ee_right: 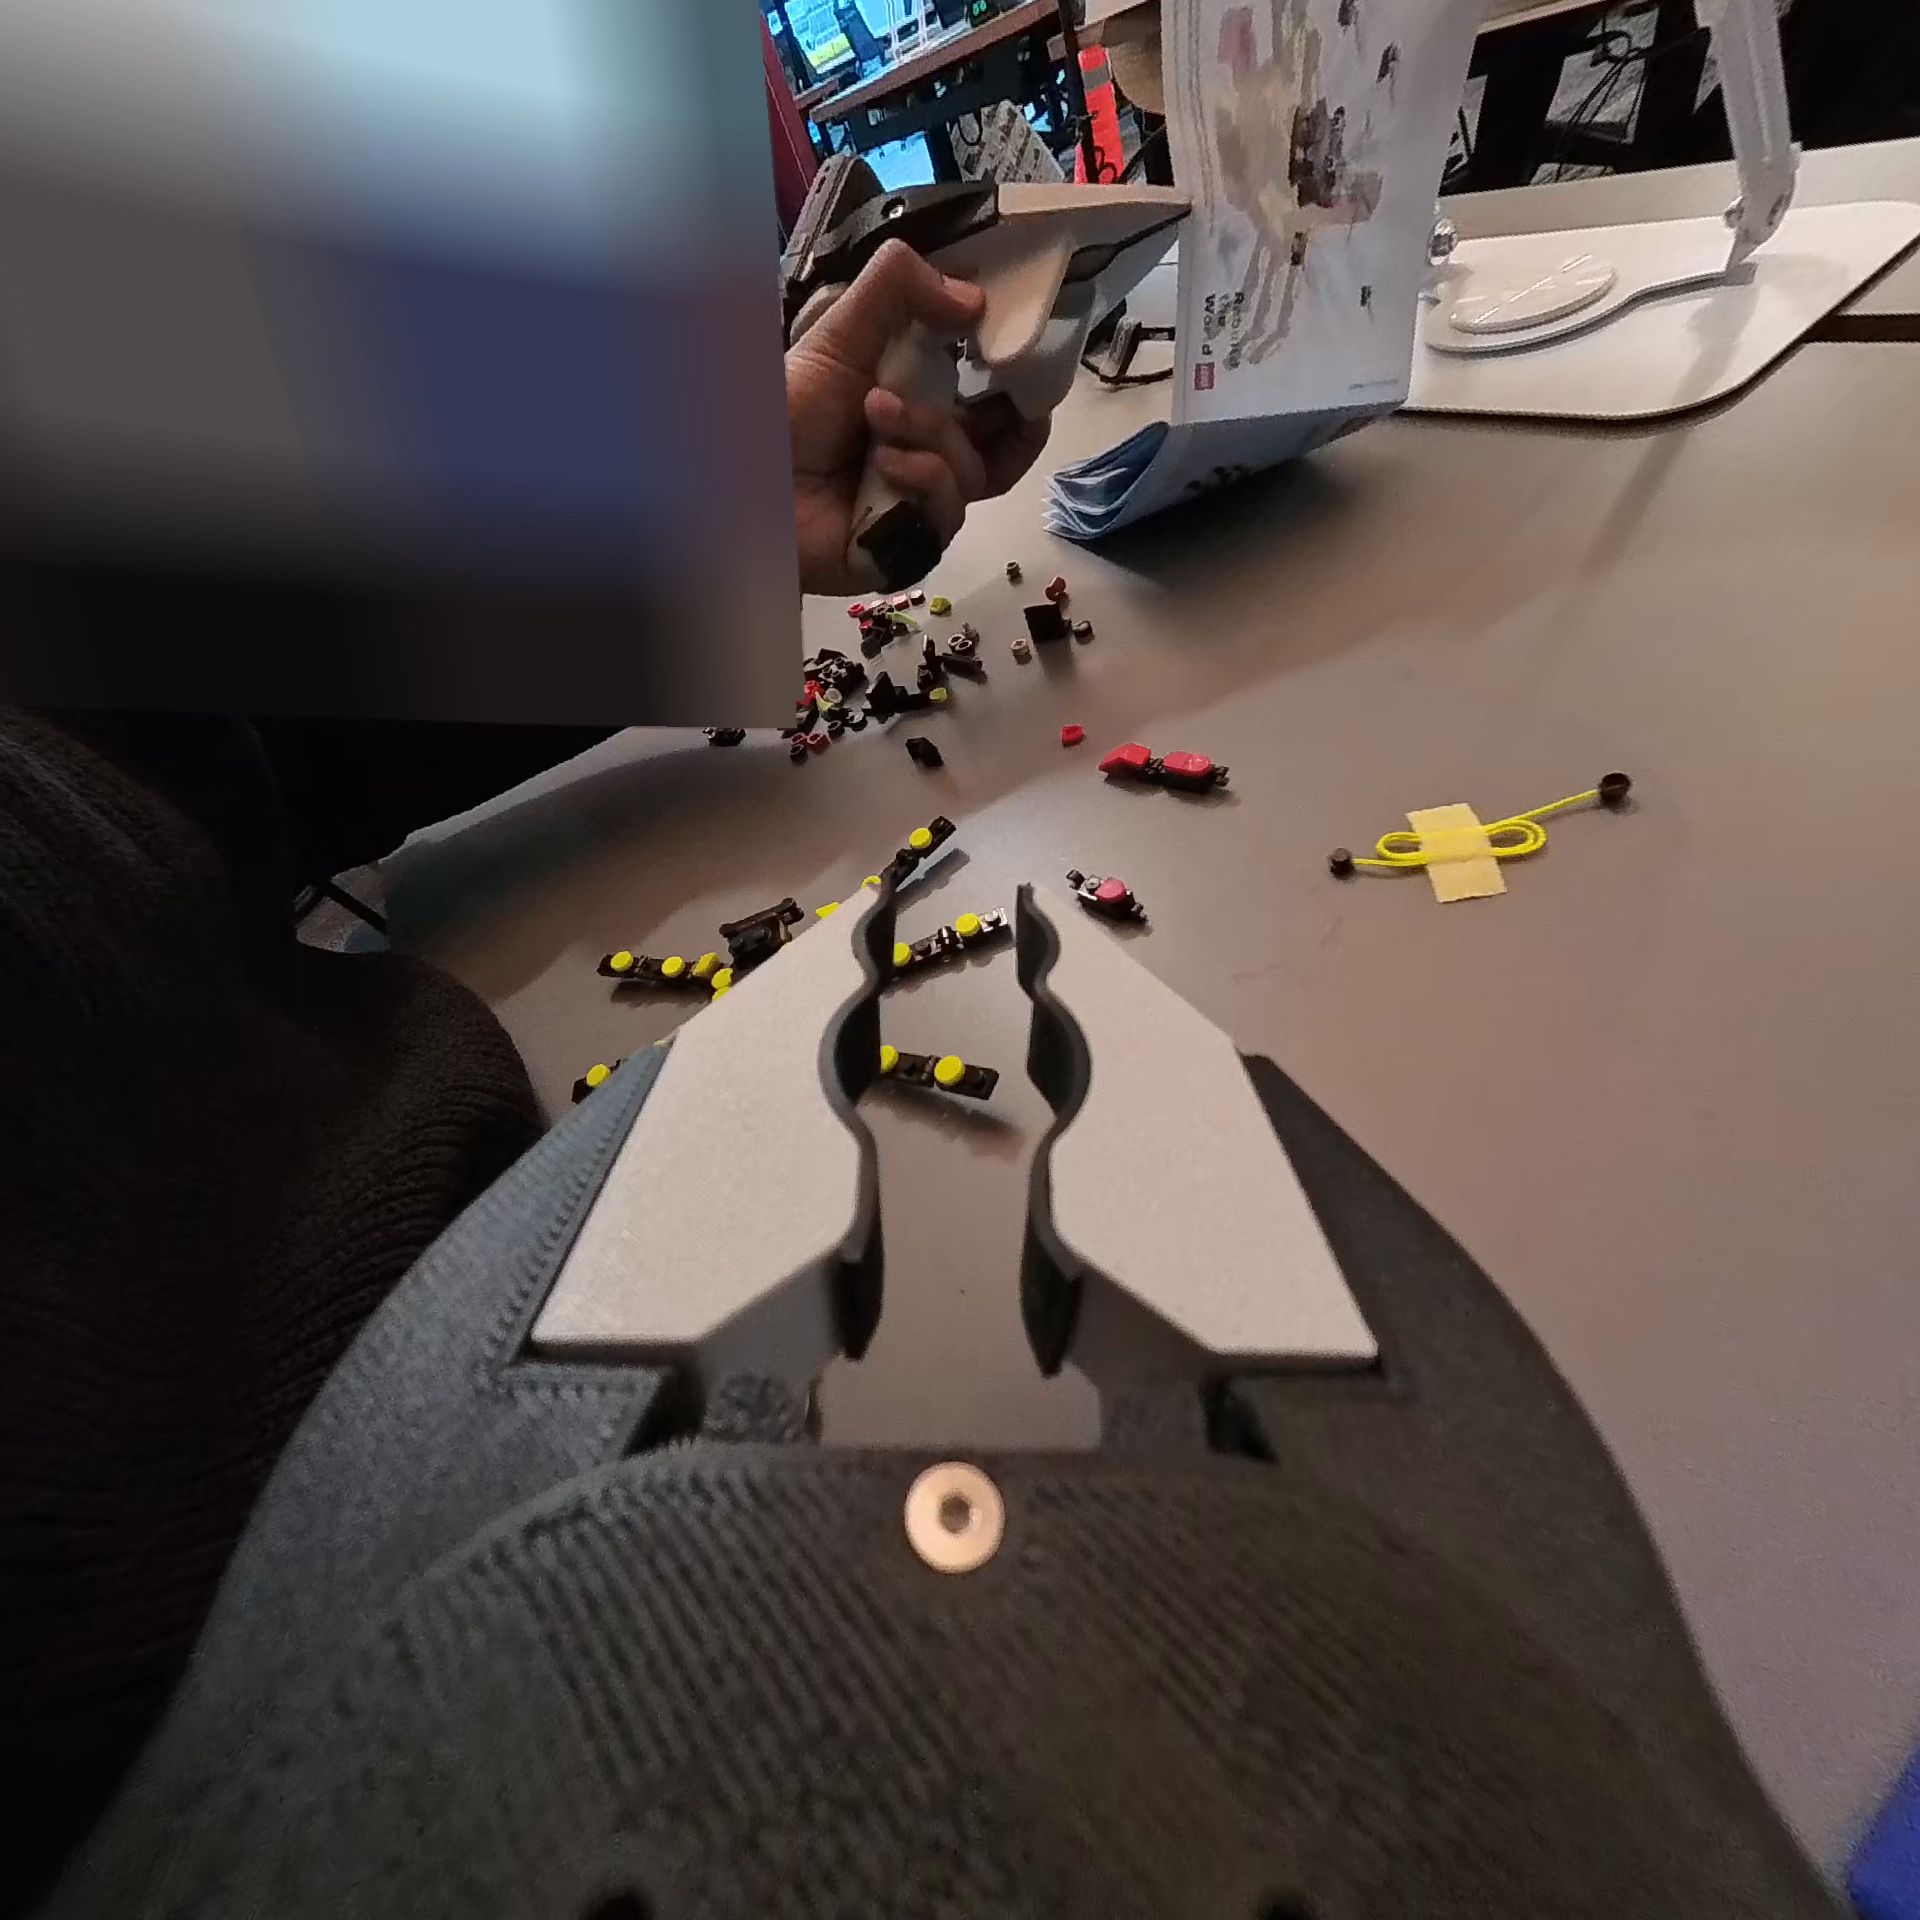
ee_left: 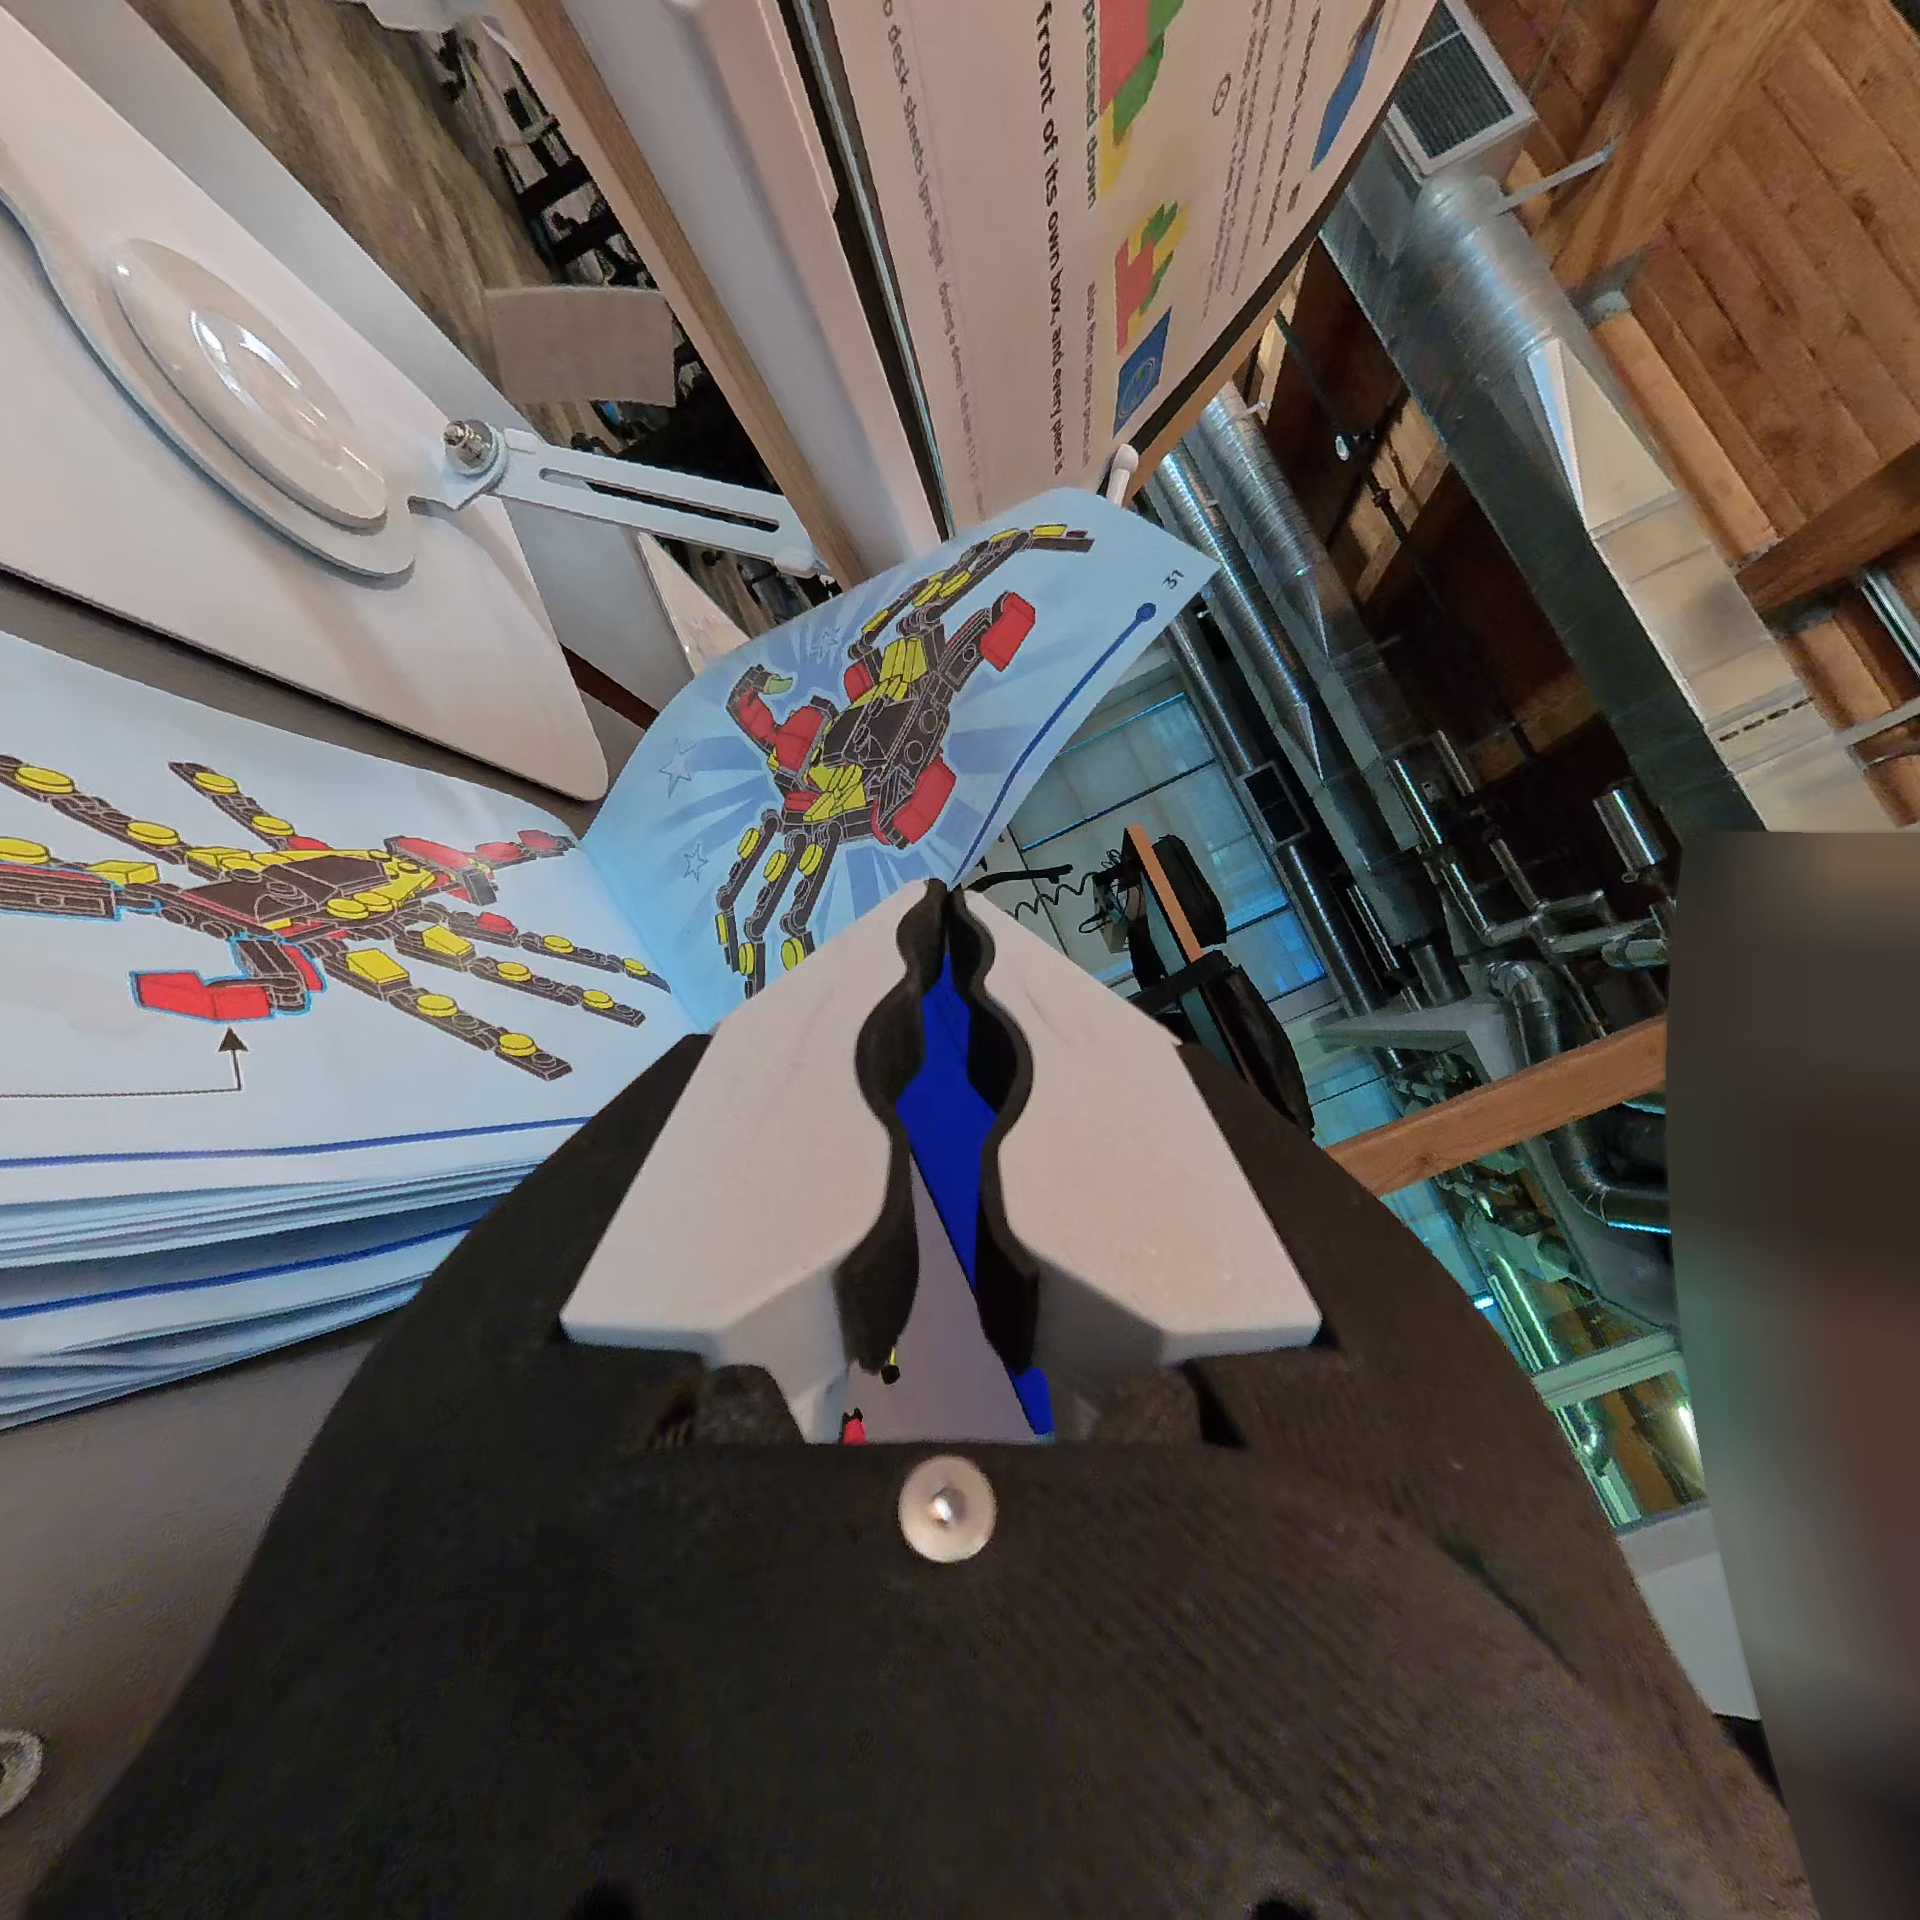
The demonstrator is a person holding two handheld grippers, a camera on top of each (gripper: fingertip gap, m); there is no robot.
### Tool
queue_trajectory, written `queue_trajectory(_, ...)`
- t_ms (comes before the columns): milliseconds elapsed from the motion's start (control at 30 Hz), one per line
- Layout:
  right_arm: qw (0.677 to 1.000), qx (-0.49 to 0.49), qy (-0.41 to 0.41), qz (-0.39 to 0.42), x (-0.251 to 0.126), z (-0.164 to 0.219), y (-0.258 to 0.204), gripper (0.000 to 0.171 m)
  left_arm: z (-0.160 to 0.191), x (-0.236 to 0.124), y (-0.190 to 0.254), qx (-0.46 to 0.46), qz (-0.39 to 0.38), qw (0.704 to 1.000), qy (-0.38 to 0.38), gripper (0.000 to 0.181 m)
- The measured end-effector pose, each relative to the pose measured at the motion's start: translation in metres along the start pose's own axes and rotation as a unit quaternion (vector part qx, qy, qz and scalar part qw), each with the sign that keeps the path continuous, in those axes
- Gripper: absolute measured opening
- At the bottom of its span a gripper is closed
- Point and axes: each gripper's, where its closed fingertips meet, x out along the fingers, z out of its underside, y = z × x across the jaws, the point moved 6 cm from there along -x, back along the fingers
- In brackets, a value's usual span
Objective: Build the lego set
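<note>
The open instruction booklet (ee_left: 312, 935) lies on the grey table. My left gripper (ee_left: 943, 899) is shut on the edge of its lifted page (ee_left: 894, 707), which shows the finished model. In the right wrist view that gripper (ee_right: 1164, 223), held by a hand (ee_right: 873, 416), holds the page (ee_right: 1299, 208) upright. My right gripper (ee_right: 956, 904) is open and empty, low over black leg strips with yellow studs (ee_right: 935, 1070). More strips (ee_right: 665, 966) lie to its left. A pile of small loose pieces (ee_right: 894, 665) lies beyond.
A red and black sub-assembly (ee_right: 1164, 767) and a small red-topped piece (ee_right: 1107, 894) lie right of the strips. A yellow string under tape (ee_right: 1465, 847) lies further right. A white stand base (ee_right: 1621, 301) sits at the back. A dark sleeve (ee_right: 208, 1039) is on the left. Tip to tip, the grippers are about 30 cm apart.
</note>
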Motion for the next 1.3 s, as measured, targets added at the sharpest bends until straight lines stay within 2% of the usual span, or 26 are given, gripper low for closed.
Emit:
queue_trajectory(767,1.000,-0.005,-0.004,0.001,0.001,0.000,-0.001,0.021,0.001,0.001,0.004,0.002,0.008,1.000,-0.008,0.000)
queue_trajectory(1300,1.000,-0.003,-0.003,0.000,0.000,0.000,-0.001,0.021,-0.007,-0.013,-0.008,-0.060,0.018,0.998,0.028,0.000)
